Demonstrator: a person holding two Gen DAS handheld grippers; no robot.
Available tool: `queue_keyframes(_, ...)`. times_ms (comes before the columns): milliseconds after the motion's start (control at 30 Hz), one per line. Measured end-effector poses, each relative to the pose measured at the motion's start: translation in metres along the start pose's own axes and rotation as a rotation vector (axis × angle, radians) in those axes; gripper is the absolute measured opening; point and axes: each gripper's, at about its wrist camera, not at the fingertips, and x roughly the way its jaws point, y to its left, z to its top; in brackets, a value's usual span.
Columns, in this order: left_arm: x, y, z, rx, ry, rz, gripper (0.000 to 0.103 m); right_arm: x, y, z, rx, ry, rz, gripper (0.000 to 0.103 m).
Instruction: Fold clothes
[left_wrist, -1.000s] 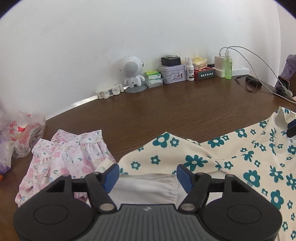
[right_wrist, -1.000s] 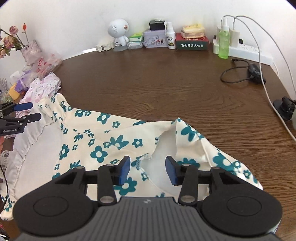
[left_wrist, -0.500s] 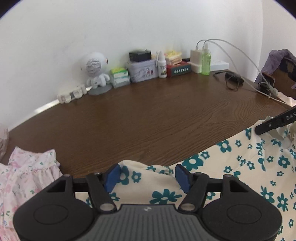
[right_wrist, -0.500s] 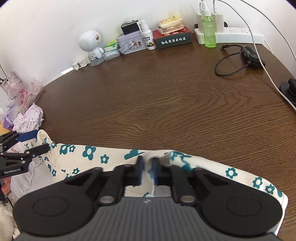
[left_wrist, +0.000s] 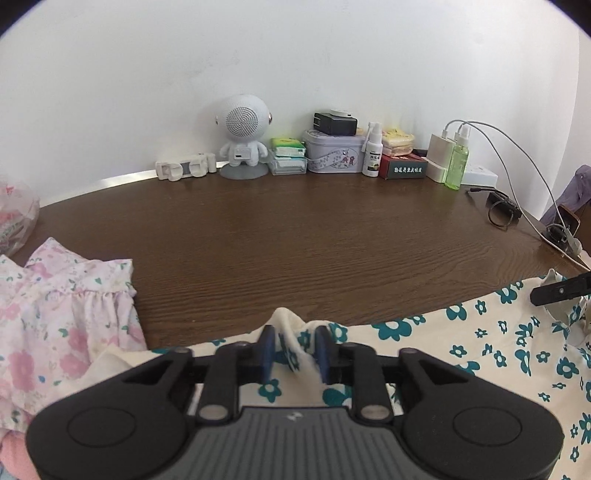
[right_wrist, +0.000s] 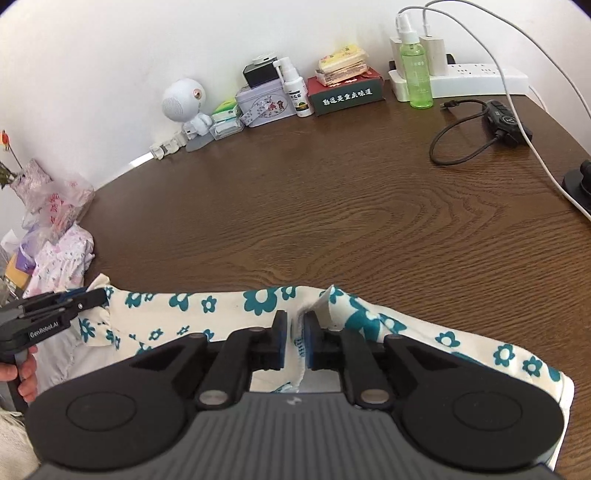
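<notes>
While both grippers sit at the far hem of the cream garment with teal flowers (right_wrist: 207, 306), the step in hand reads as releasing a fold just laid toward the near edge of the wooden table (right_wrist: 369, 206). That is a judgement, not seen.

Left gripper (left_wrist: 294, 349): jaws opening, a ridge of cloth standing between the blue pads (left_wrist: 266, 347), pads looking clear of it on both sides. Right gripper (right_wrist: 294, 341): jaws opening too, narrow gap, a raw hem edge hanging in it; pads appear barely off the fabric.

Garment lies at 6 o'clock in both wrist views, spread from 8 to 4 o'clock along the near table edge.

To do it well: let the pads part fully before backing off, so the hem doesn't drag and undo the crease. Withdraw both together and keep the hem line straight. Mind the pink floral garment (left_wrist: 62, 314) at 8 o'clock, just beside the left corner.

Containers, all at 12 o'clock by the wall: printed lidded tin (left_wrist: 334, 157), lid on, contents hidden, a black charger on top. Green spray bottle (left_wrist: 456, 164), mostly full. Small white spray bottle (left_wrist: 372, 155), opaque. Plastic bag (right_wrist: 61, 206) at 9 o'clock, contents unclear.
</notes>
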Motion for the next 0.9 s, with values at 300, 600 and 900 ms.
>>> queue_keyframes(300,-0.129,-0.002,-0.020,0.086,-0.081,-0.053,0.083,-0.123,0.010,-0.038,-0.097,-0.091,0.051,0.052)
queue_keyframes(600,-0.211,-0.054,-0.128,0.107,0.102,-0.328,0.084,-0.148,0.035,-0.152,-0.219,0.056,0.097,0.035)
queue_keyframes(900,-0.215,-0.081,-0.175,0.166,0.164,-0.293,0.084,-0.127,0.044,-0.179,-0.399,0.104,0.037,0.034)
